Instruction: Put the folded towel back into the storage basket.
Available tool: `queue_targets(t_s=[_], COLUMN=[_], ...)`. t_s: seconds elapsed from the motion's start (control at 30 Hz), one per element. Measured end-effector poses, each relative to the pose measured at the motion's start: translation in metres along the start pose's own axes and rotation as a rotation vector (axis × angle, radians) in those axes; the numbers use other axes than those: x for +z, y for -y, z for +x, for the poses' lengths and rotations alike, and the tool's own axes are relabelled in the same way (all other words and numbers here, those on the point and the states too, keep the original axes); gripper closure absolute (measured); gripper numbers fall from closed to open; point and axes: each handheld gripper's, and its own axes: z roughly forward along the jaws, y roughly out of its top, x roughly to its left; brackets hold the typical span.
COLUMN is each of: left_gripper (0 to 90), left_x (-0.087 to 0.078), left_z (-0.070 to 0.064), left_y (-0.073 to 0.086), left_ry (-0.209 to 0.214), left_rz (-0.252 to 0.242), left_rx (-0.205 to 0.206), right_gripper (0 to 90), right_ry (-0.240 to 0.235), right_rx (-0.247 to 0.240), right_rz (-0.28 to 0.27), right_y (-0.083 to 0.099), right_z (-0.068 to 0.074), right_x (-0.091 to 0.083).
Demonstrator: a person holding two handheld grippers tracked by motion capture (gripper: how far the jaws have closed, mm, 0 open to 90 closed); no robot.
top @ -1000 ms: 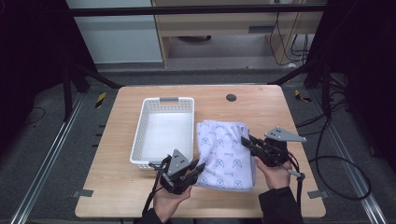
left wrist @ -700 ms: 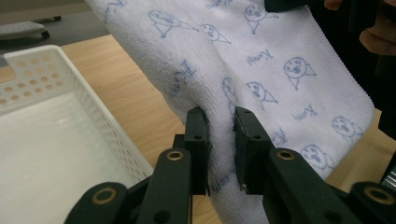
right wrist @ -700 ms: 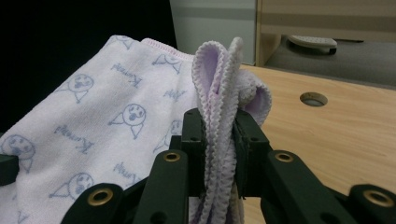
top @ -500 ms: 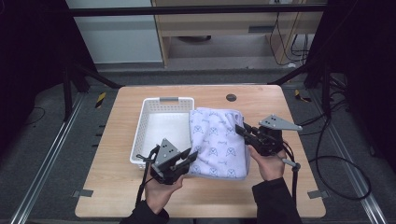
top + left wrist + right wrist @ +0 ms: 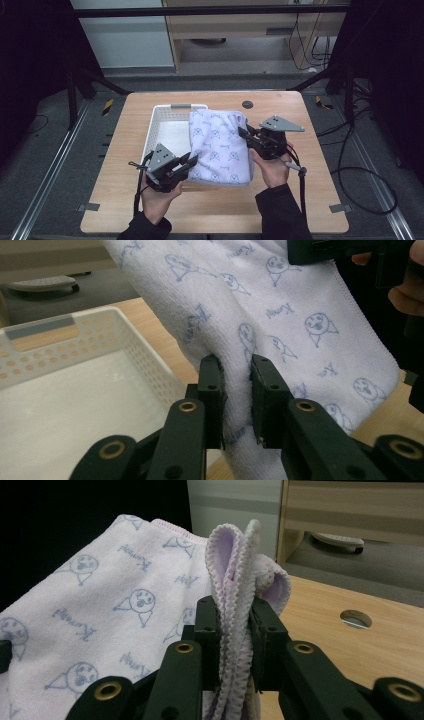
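Note:
A folded pale lilac towel (image 5: 220,145) printed with small blue faces hangs between both grippers above the table, its left part over the white basket (image 5: 162,125). My left gripper (image 5: 192,160) is shut on the towel's near left edge; in the left gripper view the jaws pinch a fold of towel (image 5: 280,325) at the left gripper (image 5: 236,390), with the basket (image 5: 75,365) below left. My right gripper (image 5: 243,132) is shut on the towel's right edge; in the right gripper view several layers of towel hem (image 5: 232,570) stick up between the jaws of the right gripper (image 5: 234,625).
The wooden table (image 5: 115,200) has a round cable hole (image 5: 247,104) near its far edge, seen again as the hole (image 5: 355,618) in the right gripper view. The basket is empty inside. Black frame rails and cables surround the table on the floor.
Both grippers have carried the towel left and away from the person, from the table's right half to partly over the basket. The towel has lifted off the tabletop.

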Motion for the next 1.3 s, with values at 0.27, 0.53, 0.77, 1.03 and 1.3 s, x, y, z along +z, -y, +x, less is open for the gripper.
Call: queue_targets(t_s=[0.27,0.53,0.77,1.03,1.3], left_gripper=[76.3,76.3,76.3,76.3,76.3], left_x=[-0.007,-0.017,-0.025,-0.036,-0.043], left_z=[0.018,0.038,0.052,0.071,0.089], left_y=[0.002,0.002,0.004,0.008,0.007], left_ry=[-0.031,-0.056,-0.093,-0.140,-0.174], left_rz=[-0.012,-0.029,-0.031,-0.042,-0.059], left_rx=[-0.023,-0.063,-0.091,-0.121,-0.154], right_gripper=[76.8,76.8,76.7,76.7,76.7], right_ry=[0.017,0.012,0.009,-0.012,-0.028], right_rx=[-0.028,-0.048,-0.046,-0.056,-0.061], right_rz=[-0.001,-0.005,-0.005,-0.003,-0.004], right_y=[-0.009,-0.016,-0.023,-0.034,-0.043], right_z=[0.017,0.031,0.044,0.060,0.071], right_x=[0.018,0.037,0.054,0.076,0.095])
